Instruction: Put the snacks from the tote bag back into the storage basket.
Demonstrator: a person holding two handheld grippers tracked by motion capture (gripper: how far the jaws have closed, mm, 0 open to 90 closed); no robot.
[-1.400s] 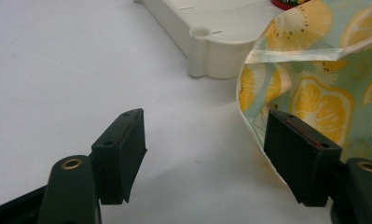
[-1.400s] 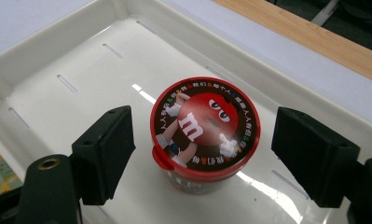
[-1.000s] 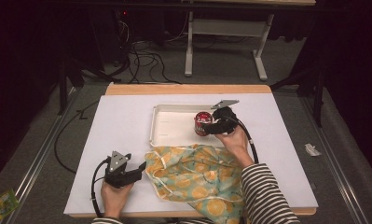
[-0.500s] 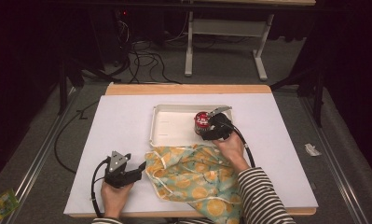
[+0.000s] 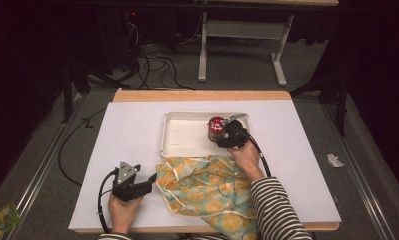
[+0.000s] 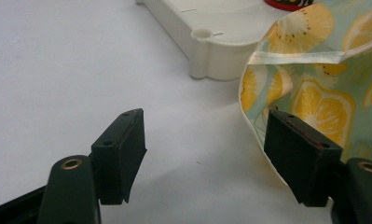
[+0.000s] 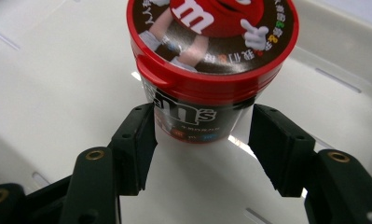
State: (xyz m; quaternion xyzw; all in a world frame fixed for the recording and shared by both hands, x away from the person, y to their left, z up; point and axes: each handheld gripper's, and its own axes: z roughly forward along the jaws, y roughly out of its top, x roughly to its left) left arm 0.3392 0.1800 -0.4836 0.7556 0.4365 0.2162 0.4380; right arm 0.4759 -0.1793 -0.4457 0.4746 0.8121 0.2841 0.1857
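**Right gripper at the cup in the tray**

At the left of the bench (image 5: 137,130), near its front edge, the left gripper (image 5: 146,181) lies low in the person's hand, jaws spread with nothing between them. In the left gripper view its two black jaws stand wide apart over bare white surface; the right-hand jaw sits just in front of the edge of the cloth (image 6: 314,84), and whether it touches the cloth cannot be told.

The cloth (image 5: 207,187), pale green with orange and lemon slices, lies crumpled at the front middle of the bench, its far edge up against the near wall of the tray (image 5: 184,135). The white tray sits at the bench's middle, and its corner shows beyond the left gripper's jaws (image 6: 207,51).

Toward the tray's right end stands the cup (image 5: 216,128), red-lidded and upright on the tray floor. The right gripper (image 5: 222,140) reaches over the tray's near wall to it. In the right gripper view the cup (image 7: 207,70) stands between the jaws, which flank its dark lower body: the left-hand jaw looks to be against it, while a narrow gap shows at the right-hand jaw, so the jaws are not clamped on it. The striped sleeve (image 5: 277,210) crosses the cloth's right part.
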